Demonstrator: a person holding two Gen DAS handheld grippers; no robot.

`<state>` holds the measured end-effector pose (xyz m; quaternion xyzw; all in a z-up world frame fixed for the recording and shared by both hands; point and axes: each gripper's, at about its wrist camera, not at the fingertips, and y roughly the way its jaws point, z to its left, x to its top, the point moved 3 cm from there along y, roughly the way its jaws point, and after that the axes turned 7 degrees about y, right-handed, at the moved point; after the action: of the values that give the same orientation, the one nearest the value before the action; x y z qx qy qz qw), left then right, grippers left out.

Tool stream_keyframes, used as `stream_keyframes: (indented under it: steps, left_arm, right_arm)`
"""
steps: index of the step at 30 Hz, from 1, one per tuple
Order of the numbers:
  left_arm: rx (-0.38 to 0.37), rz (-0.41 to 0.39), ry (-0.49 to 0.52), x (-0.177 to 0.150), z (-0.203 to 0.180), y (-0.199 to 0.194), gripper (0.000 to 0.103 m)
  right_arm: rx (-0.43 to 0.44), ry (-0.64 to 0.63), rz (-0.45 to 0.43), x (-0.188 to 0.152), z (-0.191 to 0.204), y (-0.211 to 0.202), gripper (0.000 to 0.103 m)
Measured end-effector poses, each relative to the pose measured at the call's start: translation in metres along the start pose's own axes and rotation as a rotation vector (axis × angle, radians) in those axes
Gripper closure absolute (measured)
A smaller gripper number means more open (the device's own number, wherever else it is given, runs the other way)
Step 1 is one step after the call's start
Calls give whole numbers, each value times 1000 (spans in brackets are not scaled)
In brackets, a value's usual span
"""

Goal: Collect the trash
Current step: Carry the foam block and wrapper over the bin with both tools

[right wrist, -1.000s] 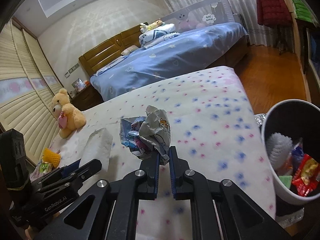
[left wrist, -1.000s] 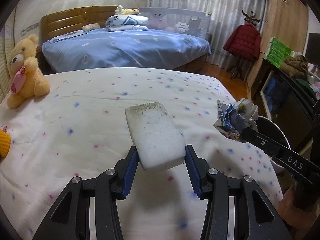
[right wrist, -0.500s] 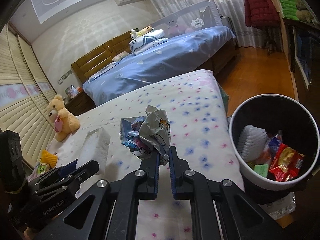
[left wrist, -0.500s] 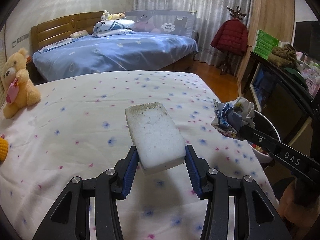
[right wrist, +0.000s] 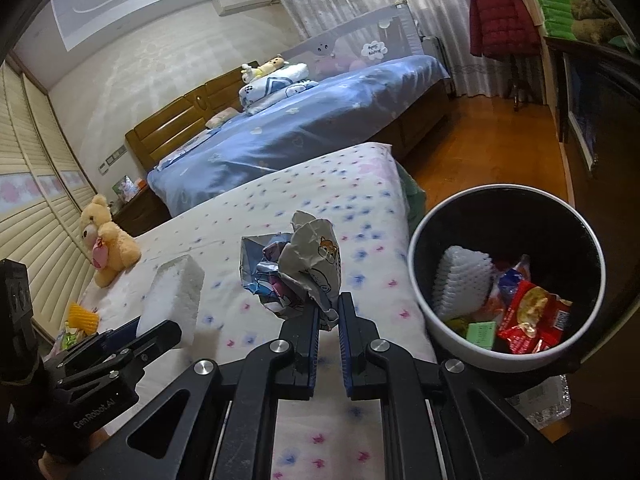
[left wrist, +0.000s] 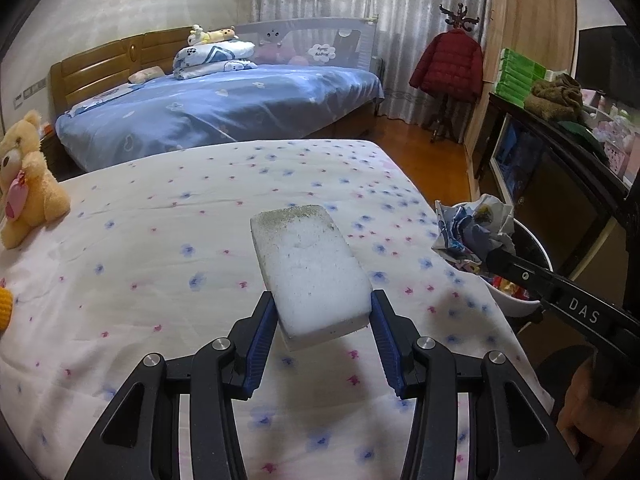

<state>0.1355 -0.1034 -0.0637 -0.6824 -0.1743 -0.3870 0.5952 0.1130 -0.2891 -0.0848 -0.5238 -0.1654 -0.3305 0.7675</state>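
My left gripper [left wrist: 324,312] is shut on a white foam block [left wrist: 310,270] with a dirty far end, held above the flowered bed cover [left wrist: 160,240]. My right gripper [right wrist: 329,312] is shut on a crumpled printed wrapper [right wrist: 294,268], which also shows at the right of the left wrist view as the wrapper [left wrist: 476,228]. The foam block [right wrist: 172,296] appears at the left of the right wrist view. A white trash bin [right wrist: 424,320] with a black inside stands just right of the wrapper, beside the bed edge, holding several pieces of trash.
A yellow teddy bear [left wrist: 28,184] sits at the far left of the bed, with a yellow knitted item [right wrist: 82,316] near it. A blue bed [left wrist: 224,108] stands behind. A dark cabinet [left wrist: 560,184] and a red coat [left wrist: 448,66] line the right side over wooden floor.
Both grippers have carried their loads to the right across the bed. The trash bin has come much further into the right wrist view and now sits close beside the wrapper.
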Motion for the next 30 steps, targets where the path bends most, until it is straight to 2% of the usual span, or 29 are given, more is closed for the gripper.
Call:
stream_keyframes:
  steps: [30]
  left_arm:
    - [-63, 9, 81, 9, -31, 22, 57]
  right_arm:
    - [-64, 39, -15, 4, -32, -17, 94]
